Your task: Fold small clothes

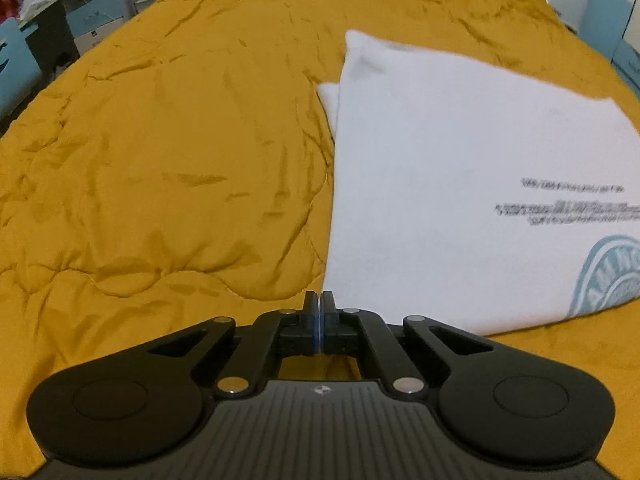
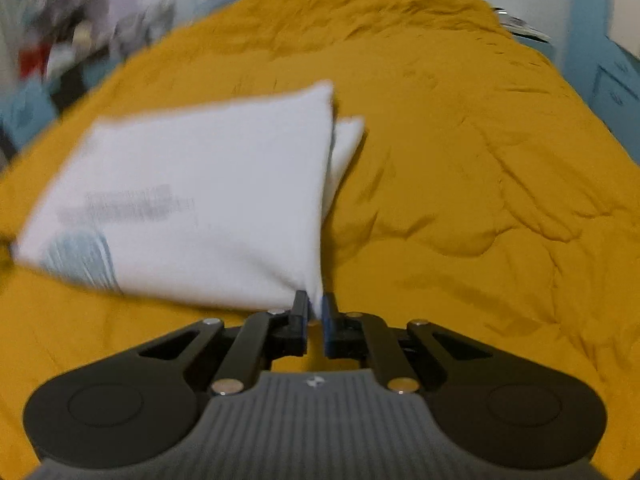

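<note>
A folded white T-shirt (image 1: 440, 180) with grey lettering and a pale blue round print lies on the mustard quilt (image 1: 160, 160). In the left wrist view my left gripper (image 1: 320, 300) is shut, pads pressed together, on the shirt's near left corner. The shirt's left edge runs straight and taut away from the tips. In the blurred right wrist view the same T-shirt (image 2: 208, 200) reaches down to my right gripper (image 2: 316, 304). Its near right corner is pinched between the blue pads. A second white layer (image 2: 346, 144) sticks out beyond the far corner.
The quilt (image 2: 480, 160) covers the whole bed and is wrinkled all around the shirt. Cluttered desks and shelves (image 1: 40, 20) stand beyond the bed's far left edge. Pale blue and white cabinets (image 1: 608, 12) stand at the far right.
</note>
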The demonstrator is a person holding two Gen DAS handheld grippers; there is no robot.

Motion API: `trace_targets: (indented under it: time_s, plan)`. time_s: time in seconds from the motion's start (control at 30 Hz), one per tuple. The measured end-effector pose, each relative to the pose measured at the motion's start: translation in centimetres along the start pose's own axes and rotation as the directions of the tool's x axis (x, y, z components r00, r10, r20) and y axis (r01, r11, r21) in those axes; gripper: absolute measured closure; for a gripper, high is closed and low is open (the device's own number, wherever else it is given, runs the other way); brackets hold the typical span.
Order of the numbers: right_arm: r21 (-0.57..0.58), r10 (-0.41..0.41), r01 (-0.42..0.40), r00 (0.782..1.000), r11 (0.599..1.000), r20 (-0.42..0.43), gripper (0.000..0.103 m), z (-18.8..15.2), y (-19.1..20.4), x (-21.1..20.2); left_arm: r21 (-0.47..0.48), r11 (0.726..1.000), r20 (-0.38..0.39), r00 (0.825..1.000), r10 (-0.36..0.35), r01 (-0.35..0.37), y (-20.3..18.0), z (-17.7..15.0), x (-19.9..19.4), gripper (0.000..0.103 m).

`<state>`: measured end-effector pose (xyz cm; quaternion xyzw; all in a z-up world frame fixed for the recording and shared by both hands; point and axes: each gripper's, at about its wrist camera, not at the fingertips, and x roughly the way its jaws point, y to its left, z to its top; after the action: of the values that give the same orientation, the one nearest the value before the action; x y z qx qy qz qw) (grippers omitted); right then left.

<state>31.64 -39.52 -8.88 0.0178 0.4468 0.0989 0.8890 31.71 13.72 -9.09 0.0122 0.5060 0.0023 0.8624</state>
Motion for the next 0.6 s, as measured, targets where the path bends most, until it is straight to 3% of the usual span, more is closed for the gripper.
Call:
trace_targets:
  time_s: [0.1, 0.4, 0.5, 0.6]
  plan:
    - [-0.099, -0.042, 0.039, 0.999, 0.994, -0.031, 0.103, -0.6, 0.9, 1.2, 0.082, 0.987, -0.017, 0.99, 0.143, -0.141, -0.5, -0.9, 1.0, 0.103]
    - [-0.263, -0.08, 0.064, 0.996, 0.963, -0.05, 0.103, -0.2, 2.3, -0.2, 0.053, 0.998, 0.029, 0.999, 0.036, -0.037, 1.5, -1.9, -2.2, 0.103]
    - [-0.322, -0.14, 0.105, 0.986, 0.941, -0.087, 0.103, -0.7, 2.3, -0.7, 0.07, 0.997, 0.057, 0.998, 0.017, -0.021, 1.4, -2.0, -3.6, 0.103]
    - [-0.306, -0.16, 0.127, 0.983, 0.944, -0.086, 0.103, -1.5, 1.2, -2.3, 0.084, 0.996, 0.083, 0.997, 0.002, -0.009, 1.3, -1.7, -4.4, 0.103]
